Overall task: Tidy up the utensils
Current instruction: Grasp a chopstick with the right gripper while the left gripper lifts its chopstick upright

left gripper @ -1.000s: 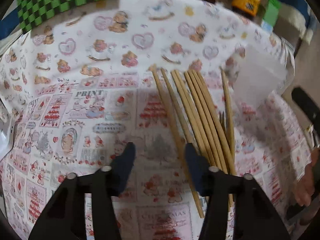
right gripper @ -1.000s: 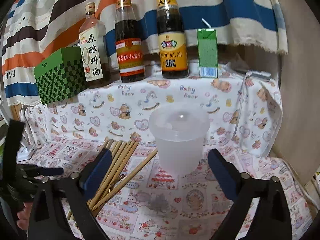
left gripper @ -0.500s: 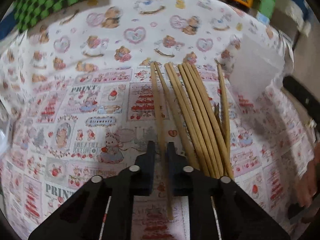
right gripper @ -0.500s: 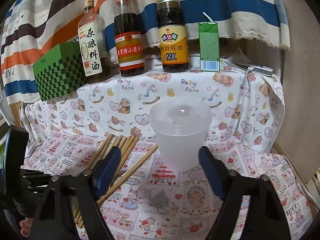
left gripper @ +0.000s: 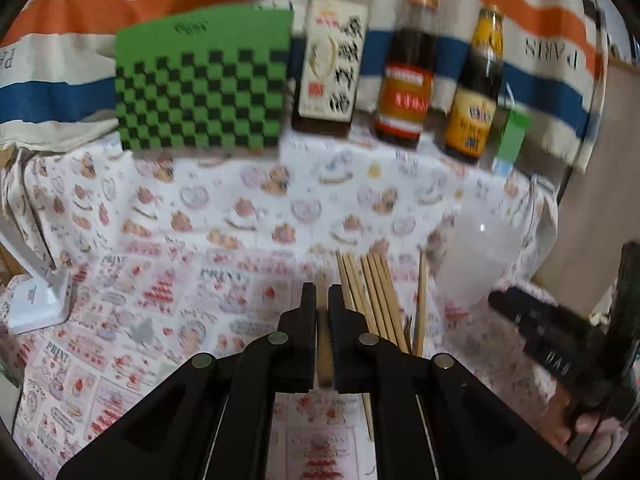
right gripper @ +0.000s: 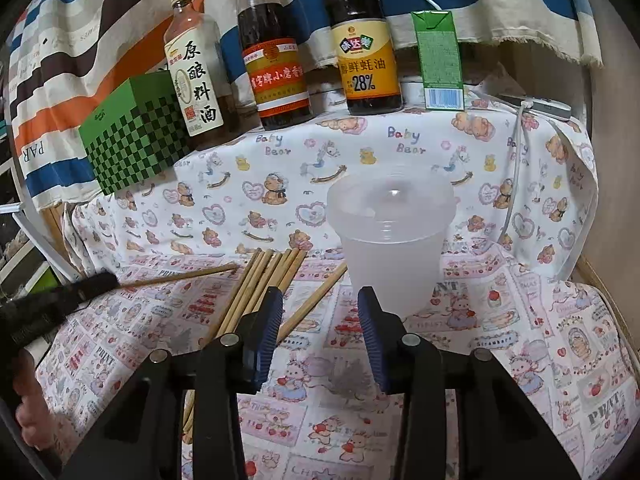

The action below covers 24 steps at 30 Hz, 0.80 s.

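Since half a second ago the left gripper (left gripper: 322,300) has tipped up off the cloth with one chopstick (left gripper: 323,344) pinched between its closed fingers — in the right wrist view that chopstick (right gripper: 180,276) sticks out level above the tablecloth (right gripper: 520,320), clear of the pile. Right gripper (right gripper: 319,312) has narrowed a bit but its fingers are apart with nothing in them, hanging just short of the frosted plastic cup (right gripper: 392,240). Remaining chopsticks (right gripper: 264,280) lie in a loose fan on the cloth just left of the cup, one stray running diagonally toward its base. Behind it all on the raised ledge — a green checkered box (right gripper: 132,148), three sauce bottles (right gripper: 276,60) and a green juice carton (right gripper: 440,56).
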{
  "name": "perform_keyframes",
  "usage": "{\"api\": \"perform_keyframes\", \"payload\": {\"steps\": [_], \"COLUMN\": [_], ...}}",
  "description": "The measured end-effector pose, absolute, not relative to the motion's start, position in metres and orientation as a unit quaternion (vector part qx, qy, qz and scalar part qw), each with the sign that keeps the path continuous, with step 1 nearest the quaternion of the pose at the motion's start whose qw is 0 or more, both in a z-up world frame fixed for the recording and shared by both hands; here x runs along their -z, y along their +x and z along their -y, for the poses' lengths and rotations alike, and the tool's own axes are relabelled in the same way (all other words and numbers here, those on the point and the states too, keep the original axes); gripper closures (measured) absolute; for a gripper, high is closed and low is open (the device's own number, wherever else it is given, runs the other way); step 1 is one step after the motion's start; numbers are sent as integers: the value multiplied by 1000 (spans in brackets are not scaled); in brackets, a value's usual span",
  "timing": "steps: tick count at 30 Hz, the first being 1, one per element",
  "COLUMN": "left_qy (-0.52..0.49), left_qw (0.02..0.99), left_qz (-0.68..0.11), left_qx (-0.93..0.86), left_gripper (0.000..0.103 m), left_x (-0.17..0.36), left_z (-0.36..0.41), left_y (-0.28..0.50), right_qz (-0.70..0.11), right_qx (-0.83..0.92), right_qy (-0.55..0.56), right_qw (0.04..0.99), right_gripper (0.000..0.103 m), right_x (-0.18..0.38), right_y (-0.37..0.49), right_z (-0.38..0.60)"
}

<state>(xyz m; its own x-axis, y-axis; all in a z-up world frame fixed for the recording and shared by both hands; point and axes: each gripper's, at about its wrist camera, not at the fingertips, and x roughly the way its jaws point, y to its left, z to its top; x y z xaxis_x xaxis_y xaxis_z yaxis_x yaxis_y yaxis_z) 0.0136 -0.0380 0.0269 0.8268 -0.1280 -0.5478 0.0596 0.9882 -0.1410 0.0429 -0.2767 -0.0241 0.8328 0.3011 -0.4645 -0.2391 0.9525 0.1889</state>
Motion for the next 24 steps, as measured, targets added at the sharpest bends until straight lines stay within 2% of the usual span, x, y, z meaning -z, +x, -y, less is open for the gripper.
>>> {"api": "perform_keyframes", "payload": {"steps": [4, 11, 14, 15, 18, 24], "left_qy": [-64, -66, -61, -64, -61, -91], "left_qw": [958, 973, 973, 972, 972, 981], "left_qz": [-275, -220, -222, -225, -225, -168], "left_qx": [43, 31, 25, 25, 22, -19], "left_gripper": [98, 98, 98, 98, 98, 98], "left_x": [-31, -40, -40, -38, -36, -43], "left_z": [31, 26, 26, 25, 26, 14], "left_y": [16, 2, 4, 5, 5, -11], "right_qz": [-264, -341, -380, -386, -393, -379], "right_qx": [-170, -249, -261, -264, -257, -239], "right_qy": [49, 30, 17, 19, 14, 21], "right_qw": [948, 906, 887, 884, 883, 894], "right_gripper": [67, 69, 70, 71, 88, 91], "right_x": [24, 48, 61, 64, 69, 66], "right_y": [37, 33, 36, 36, 38, 36], "right_z": [263, 220, 206, 205, 203, 210]}}
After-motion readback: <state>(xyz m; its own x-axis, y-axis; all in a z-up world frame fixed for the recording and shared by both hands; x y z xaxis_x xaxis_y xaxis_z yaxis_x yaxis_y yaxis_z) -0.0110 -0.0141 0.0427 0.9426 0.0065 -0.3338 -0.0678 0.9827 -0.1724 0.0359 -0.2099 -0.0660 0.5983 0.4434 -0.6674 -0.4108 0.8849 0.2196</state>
